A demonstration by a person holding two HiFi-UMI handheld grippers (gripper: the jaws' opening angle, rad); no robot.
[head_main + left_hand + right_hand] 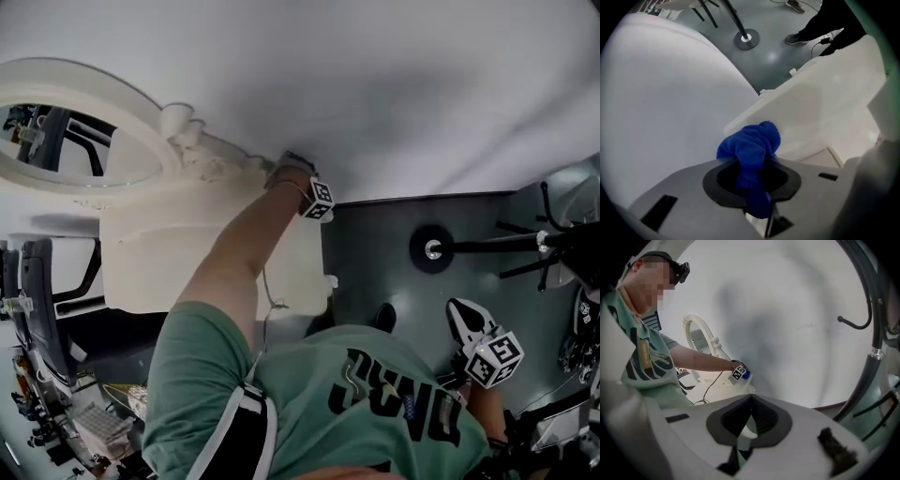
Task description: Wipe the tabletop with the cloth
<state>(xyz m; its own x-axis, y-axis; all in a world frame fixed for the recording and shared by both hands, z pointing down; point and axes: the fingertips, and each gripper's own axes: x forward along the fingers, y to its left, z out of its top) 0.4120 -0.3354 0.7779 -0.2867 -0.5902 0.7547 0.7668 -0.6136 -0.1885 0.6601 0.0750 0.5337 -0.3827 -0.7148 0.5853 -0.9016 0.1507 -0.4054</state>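
Observation:
The white tabletop (394,84) fills the upper head view. My left gripper (292,165) reaches to its near edge at the end of an outstretched arm; its marker cube (318,199) shows, its jaws are hidden there. In the left gripper view that gripper (751,163) is shut on a bunched blue cloth (752,143), which sits where the tabletop (661,93) meets a cream panel. The right gripper view catches the blue cloth (746,375) from afar. My right gripper (457,309) hangs low over the grey floor, its jaws (751,398) shut with nothing in them.
A cream moulded piece with an oval ring (84,84) and a flat panel (169,253) lies against the table's near edge. A round stand base (431,249) with black legs sits on the floor. A curved metal pole (874,333) rises at the right.

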